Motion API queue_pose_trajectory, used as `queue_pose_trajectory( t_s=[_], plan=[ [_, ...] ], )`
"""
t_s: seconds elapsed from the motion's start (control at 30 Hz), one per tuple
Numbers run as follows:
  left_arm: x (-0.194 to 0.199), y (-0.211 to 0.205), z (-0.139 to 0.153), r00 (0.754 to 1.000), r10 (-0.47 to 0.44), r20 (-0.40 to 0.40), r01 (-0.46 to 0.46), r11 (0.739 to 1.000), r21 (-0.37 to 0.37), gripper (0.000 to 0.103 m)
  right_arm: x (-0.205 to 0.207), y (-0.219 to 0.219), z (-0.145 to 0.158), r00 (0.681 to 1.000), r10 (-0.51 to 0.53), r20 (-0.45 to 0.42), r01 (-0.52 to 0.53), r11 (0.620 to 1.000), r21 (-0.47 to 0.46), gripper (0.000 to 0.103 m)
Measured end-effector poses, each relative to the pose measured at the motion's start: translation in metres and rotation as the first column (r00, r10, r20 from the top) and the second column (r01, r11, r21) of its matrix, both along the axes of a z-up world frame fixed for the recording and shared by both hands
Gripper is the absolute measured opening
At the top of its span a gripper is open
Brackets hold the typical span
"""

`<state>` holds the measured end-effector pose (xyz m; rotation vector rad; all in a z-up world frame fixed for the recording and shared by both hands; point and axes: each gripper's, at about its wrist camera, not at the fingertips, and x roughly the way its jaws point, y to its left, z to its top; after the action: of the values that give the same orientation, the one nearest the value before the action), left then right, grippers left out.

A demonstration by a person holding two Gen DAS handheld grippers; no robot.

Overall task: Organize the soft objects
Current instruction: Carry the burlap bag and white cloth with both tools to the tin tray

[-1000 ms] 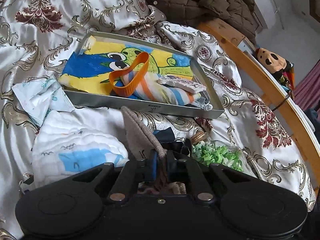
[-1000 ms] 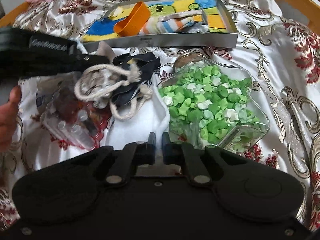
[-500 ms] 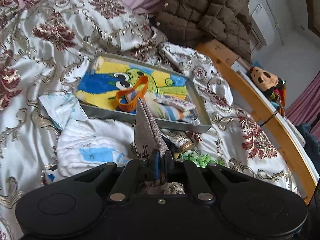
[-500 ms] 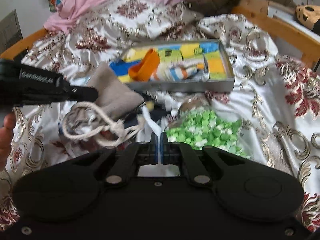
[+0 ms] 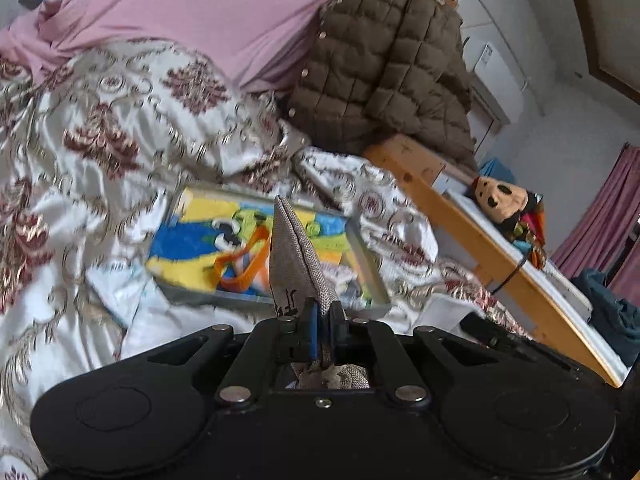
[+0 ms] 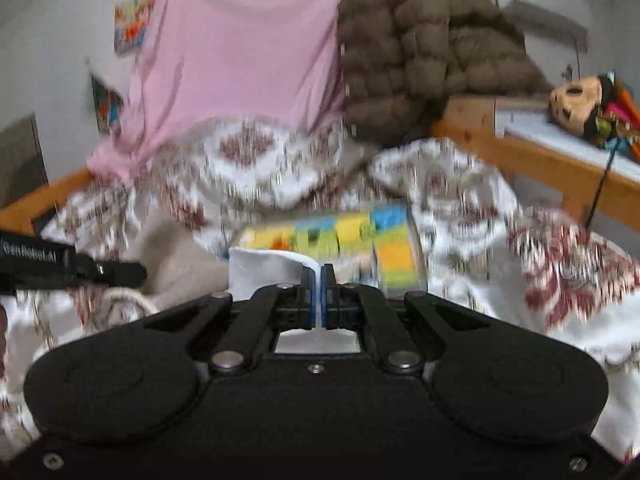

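My left gripper [image 5: 323, 312] is shut on a grey-beige drawstring pouch [image 5: 294, 264] and holds it up above the bed. The pouch also shows at the left of the right wrist view [image 6: 180, 260]. My right gripper [image 6: 319, 280] is shut on a white cloth [image 6: 268, 272] and holds it lifted. A grey metal tray [image 5: 368, 264] lies on the bedspread ahead, lined with a bright cartoon towel [image 5: 188, 248], with an orange band [image 5: 244, 264] in it. The tray is blurred in the right wrist view [image 6: 400, 248].
A patterned satin bedspread [image 5: 100, 152] covers the bed. A brown quilted jacket [image 5: 384, 68] and a pink cloth [image 5: 208, 12] lie at the back. A wooden bed rail [image 5: 480, 248] runs along the right, with a plush toy [image 5: 508, 204] beyond it.
Both grippers have risen well above the bed, each lifting its cloth item. The jar of green stars has dropped out of view.
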<state>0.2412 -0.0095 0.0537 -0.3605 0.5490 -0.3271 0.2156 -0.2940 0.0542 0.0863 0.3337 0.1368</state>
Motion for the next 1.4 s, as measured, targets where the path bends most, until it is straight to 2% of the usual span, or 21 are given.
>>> queue_pose_trajectory(
  t_s=[0.2,0.37,0.5,0.73,0.9,1.0,1.17,1.4],
  plan=[
    [0.028,-0.014,0.034,0.997,0.020,0.078,-0.023,0.999,0.041,0.005,0.032,-0.020,0.032,0.990,-0.015,0.139,0.000,0.994,0.106,0.000],
    [0.066,-0.035,0.050,0.992,0.022,0.126,-0.035,0.995,0.095,0.005,0.074,-0.035,0.046,0.982,-0.029,0.188,-0.004,0.985,0.174,0.000],
    [0.098,-0.052,0.049,0.988,0.032,0.149,-0.053,0.989,0.135,0.005,0.109,-0.045,0.043,0.982,-0.048,0.184,0.007,0.977,0.215,0.000],
    [0.141,-0.073,0.025,0.987,0.039,0.157,-0.065,0.984,0.166,0.005,0.168,-0.064,0.020,0.979,-0.109,0.172,0.049,0.946,0.319,0.000],
    [0.165,-0.084,0.004,0.984,0.044,0.171,-0.078,0.977,0.198,0.005,0.210,-0.072,-0.008,0.984,-0.125,0.124,0.073,0.928,0.364,0.000],
    [0.181,-0.089,-0.013,0.986,0.052,0.156,-0.085,0.973,0.216,0.005,0.219,-0.075,-0.025,0.988,-0.135,0.077,0.097,0.920,0.380,0.000],
    [0.199,-0.095,-0.041,0.992,0.069,0.105,-0.093,0.966,0.241,0.005,0.244,-0.077,-0.052,0.989,-0.139,-0.050,0.148,0.919,0.365,0.000],
    [0.212,-0.095,-0.069,0.995,0.099,-0.004,-0.095,0.962,0.255,0.005,0.254,-0.073,-0.079,0.968,-0.142,-0.209,0.206,0.922,0.328,0.000]
  ],
)
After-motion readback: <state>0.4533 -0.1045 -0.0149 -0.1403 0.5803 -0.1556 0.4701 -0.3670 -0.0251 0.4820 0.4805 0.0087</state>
